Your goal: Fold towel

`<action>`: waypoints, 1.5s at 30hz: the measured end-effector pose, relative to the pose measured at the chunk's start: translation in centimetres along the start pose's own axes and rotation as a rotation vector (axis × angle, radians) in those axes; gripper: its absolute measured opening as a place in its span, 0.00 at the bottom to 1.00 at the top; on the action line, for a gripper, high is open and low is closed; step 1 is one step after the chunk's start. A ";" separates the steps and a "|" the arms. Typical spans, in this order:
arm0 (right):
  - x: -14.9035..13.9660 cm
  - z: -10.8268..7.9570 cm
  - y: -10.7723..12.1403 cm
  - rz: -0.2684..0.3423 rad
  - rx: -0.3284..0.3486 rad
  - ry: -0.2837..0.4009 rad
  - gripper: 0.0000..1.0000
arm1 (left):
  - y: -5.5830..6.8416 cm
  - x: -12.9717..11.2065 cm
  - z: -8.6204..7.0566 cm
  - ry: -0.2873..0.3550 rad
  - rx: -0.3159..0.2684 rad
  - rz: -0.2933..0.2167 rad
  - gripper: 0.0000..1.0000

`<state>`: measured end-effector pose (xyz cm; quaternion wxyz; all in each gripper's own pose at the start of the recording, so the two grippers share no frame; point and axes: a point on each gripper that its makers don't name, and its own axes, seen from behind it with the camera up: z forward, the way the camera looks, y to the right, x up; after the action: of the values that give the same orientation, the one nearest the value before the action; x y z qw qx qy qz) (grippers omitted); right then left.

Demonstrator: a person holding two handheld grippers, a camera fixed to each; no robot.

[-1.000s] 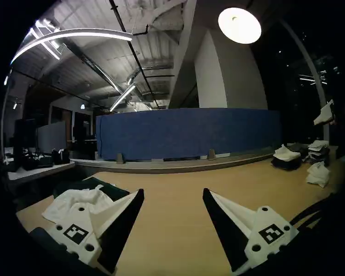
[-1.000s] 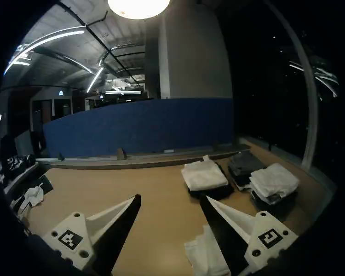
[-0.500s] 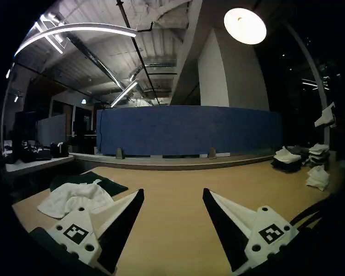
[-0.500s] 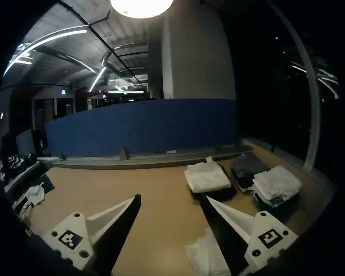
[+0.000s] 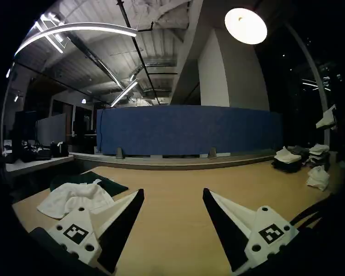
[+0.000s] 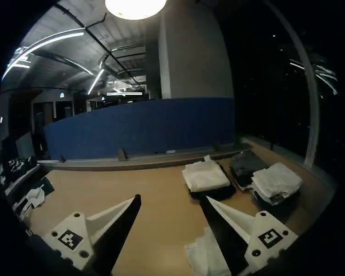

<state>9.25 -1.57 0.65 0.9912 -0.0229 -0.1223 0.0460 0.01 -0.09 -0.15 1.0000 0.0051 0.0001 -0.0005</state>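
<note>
In the left gripper view my left gripper point(image 5: 172, 209) stands open above the wooden table point(image 5: 181, 184), nothing between its fingers. A crumpled white towel point(image 5: 76, 198) lies on a dark green cloth point(image 5: 96, 180) just beyond its left finger. In the right gripper view my right gripper point(image 6: 170, 216) is open too. A white towel point(image 6: 204, 253) lies under its right finger, partly hidden. Past it sit folded stacks: a white towel on dark cloth point(image 6: 204, 177), a dark grey pile point(image 6: 246, 163) and a white pile point(image 6: 276, 181).
A blue partition point(image 5: 186, 131) with a low ledge runs along the table's far edge. The folded stacks point(image 5: 306, 158) sit at the far right in the left gripper view. The crumpled towel point(image 6: 32, 198) lies far left in the right gripper view. A desk with dark items point(image 5: 34, 154) stands left.
The left view swung slightly, so the crumpled towel sits a bit lower and farther left. The right view wobbled a little. Both grippers stayed open.
</note>
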 end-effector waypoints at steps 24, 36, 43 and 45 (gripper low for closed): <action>-2.4 0.0 -0.2 0.020 0.099 0.151 1.00 | 0.1 0.1 -0.2 0.000 0.000 0.001 0.96; -6.2 0.2 2.0 -0.018 0.077 0.149 1.00 | 0.0 0.1 -0.1 0.000 0.000 0.001 0.96; -7.3 0.4 1.6 -0.020 0.096 0.172 1.00 | 0.0 0.1 0.0 0.000 0.000 0.001 0.96; -7.3 0.5 1.5 -0.024 0.103 0.184 1.00 | 0.0 0.1 -0.1 0.000 0.000 0.001 0.96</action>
<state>1.92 -0.77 -0.76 0.9986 0.0254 -0.0286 0.0378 0.09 -0.11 -0.22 1.0000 0.0050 -0.0001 -0.0001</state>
